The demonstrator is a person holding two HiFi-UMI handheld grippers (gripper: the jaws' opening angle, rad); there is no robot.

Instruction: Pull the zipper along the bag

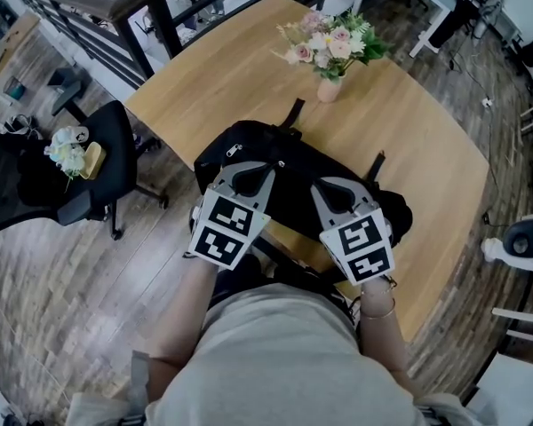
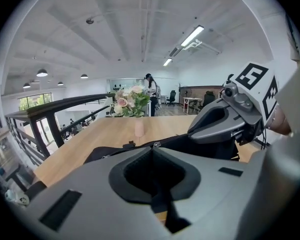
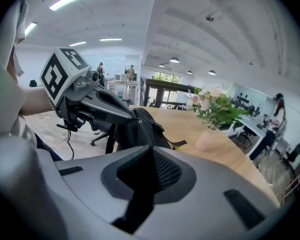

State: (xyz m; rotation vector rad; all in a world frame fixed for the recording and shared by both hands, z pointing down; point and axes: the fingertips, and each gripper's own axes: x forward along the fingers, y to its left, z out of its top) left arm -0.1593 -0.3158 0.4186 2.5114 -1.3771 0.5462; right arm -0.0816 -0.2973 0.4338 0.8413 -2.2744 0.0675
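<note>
Bag (image 1: 289,193): black, lying on the surface (image 1: 409,122) at the edge nearest the person, with a vase (image 1: 329,87) beyond it. Its long axis runs left to right in the head view.
Pull (image 2: 154,144): a small silver piece on the bag's upper left, right at the tips of the left tool (image 2: 152,151).
Left tool: jaws pressed together. The pull shows just past their tips and looks pinched, though the contact itself is hidden.
Right tool (image 3: 150,148): jaws drawn narrow on the bag's mesh cloth, over the right part of the bag and well apart from the pull.
Key relation: the left tool is the nearer one to the pull, and the rest of the bag stretches from there toward the right tool.
Step, as judged: the right tool braces the bag while the left draws the pull along the bag's length.
Risk: the thin pull could slip free.
</note>
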